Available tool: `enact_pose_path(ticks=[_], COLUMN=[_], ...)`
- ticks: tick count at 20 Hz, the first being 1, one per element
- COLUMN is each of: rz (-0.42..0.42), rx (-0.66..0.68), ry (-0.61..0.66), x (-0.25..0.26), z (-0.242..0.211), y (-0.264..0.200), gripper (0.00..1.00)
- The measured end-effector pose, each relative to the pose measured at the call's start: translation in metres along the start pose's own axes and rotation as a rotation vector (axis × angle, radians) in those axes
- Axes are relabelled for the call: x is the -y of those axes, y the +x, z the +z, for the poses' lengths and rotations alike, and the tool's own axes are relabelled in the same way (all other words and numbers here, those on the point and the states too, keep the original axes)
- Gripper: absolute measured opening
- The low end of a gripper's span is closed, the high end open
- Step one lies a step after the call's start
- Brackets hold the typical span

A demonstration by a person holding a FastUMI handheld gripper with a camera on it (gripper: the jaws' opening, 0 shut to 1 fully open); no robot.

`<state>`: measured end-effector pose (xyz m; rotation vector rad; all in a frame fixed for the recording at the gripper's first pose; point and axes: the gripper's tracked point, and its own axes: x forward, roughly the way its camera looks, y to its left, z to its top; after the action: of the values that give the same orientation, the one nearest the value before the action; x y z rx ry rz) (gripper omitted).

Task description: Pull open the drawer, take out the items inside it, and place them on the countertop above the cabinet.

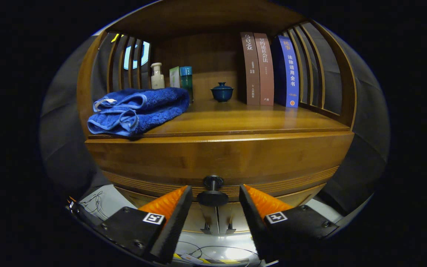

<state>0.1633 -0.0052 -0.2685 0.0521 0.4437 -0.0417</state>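
Observation:
A wooden cabinet faces me, its drawer front (221, 159) closed flush below the countertop (243, 118). A dark round knob (212, 192) sticks out from the drawer's lower middle. My gripper (215, 194) stands open with the knob between its two fingertips; neither finger touches it. The drawer's inside is hidden.
On the countertop a folded blue towel (135, 109) lies at the front left. Behind it stand a small white pump bottle (157, 76) and a teal container (186, 79). A dark blue lidded cup (222, 92) sits mid-back, with three upright books (269, 70) to its right. Slatted wooden sides enclose the shelf.

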Motion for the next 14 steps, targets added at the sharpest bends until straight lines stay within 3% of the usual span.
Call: enact_pose_path(ticks=[1, 2, 5, 6, 7, 14], rz=[0.013, 0.013, -0.002, 0.001, 0.004, -0.004], rx=[-0.004, -0.008, 0.001, 0.000, 0.003, -0.007], ry=[0.003, -0.005, -0.030, -0.026, -0.023, -0.060], x=[-0.0031, -0.0043, -0.0027, -0.0025, -0.0033, -0.0037], z=[-0.0020, -0.0018, -0.0024, -0.0048, -0.0016, -0.0033], y=[0.0030, 0.0007, 0.0048, 0.0055, 0.0009, 0.0032], gripper=[0.78, 0.61, 0.45, 0.45, 0.36, 0.36])
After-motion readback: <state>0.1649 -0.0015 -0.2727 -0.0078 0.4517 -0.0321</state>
